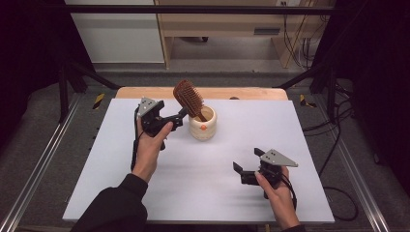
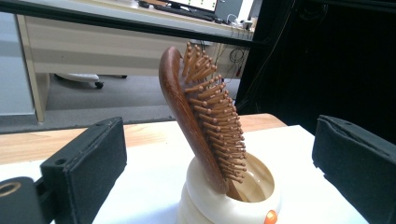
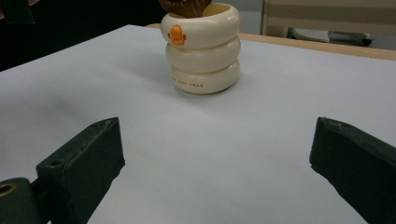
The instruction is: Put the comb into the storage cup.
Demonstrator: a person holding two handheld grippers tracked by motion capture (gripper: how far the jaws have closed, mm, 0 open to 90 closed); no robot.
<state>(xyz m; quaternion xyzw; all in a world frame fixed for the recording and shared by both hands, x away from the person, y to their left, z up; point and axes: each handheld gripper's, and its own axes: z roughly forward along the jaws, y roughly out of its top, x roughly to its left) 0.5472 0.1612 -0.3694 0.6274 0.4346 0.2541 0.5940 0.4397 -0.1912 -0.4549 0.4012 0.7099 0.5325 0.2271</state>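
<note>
high view: wooden hairbrush (image 1: 188, 98) is standing handle-down in the cream ringed cup (image 1: 202, 124), head sticking up and leaning toward the left and far side of the cup, bristles facing the right. cup is sitting on the white table sheet (image 1: 203, 183), toward its far edge. left gripper (image 1: 180, 117) is hovering just left of the cup, tips pointing at it and near the brush where it enters the cup; can't tell from this angle if they're touching. left gripper view: jaws are standing wide apart, holding nothing, the hairbrush (image 2: 205, 121) and cup (image 2: 229, 196) are sitting in the gap between them, farther off, no pad contacting either one. brush handle is going down inside the cup mouth, resting against the rim on the near side; orange mark (image 2: 270, 216) is showing on the cup's outer wall. right gripper (image 1: 245, 167) is sitting well apart from the cup, on the near right side of it, low over the sheet, held in the person's right hand (image 1: 278, 193). right gripper view: jaws are also wide open and empty, bare sheet between them, cup (image 3: 201, 49) straight ahead in the distance with the orange mark (image 3: 176, 34) facing the camera, and the brush's lower part just showing above the rim at the top edge.
</note>
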